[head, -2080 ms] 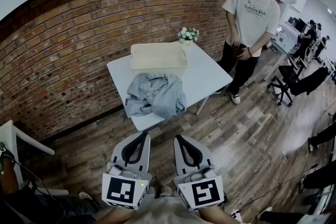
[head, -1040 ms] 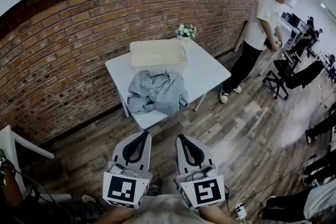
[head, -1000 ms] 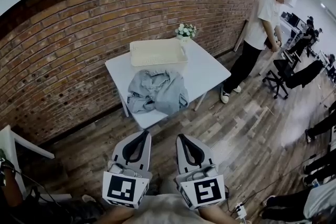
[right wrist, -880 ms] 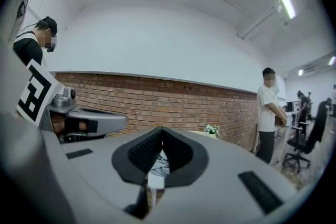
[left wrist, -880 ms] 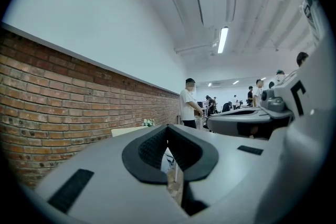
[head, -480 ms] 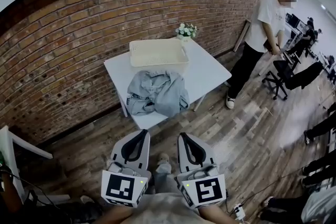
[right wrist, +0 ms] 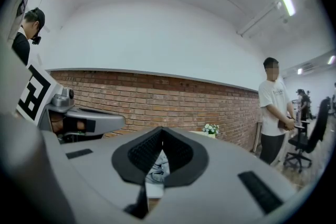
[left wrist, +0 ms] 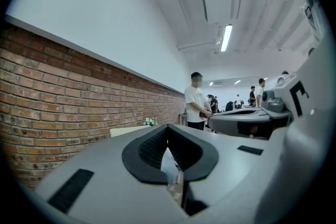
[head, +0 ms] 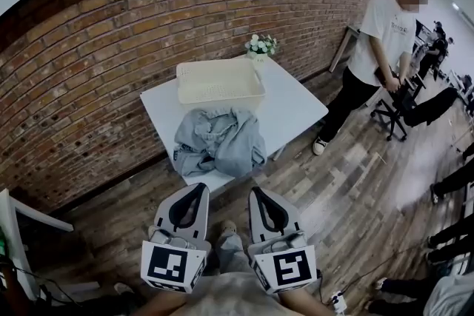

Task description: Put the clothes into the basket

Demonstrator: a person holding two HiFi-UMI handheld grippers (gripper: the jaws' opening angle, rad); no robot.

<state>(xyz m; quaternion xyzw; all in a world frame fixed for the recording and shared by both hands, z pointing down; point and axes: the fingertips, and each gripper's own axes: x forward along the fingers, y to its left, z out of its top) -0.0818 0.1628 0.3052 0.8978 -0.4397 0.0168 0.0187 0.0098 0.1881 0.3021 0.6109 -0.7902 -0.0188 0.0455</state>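
The clothes [head: 218,140] are seen as one crumpled grey heap on the near half of the desk [head: 296,103], an edge drooping over its front. Just behind them the basket [head: 220,95] is found empty. Soft, light, limp cloth is expected: it will likely sag and trail when lifted. A hold is best taken on the thick bunched folds near the middle, one at each side. The left gripper [head: 198,187] and right gripper [head: 256,190] are held short of the desk, fingers pressed together on nothing.
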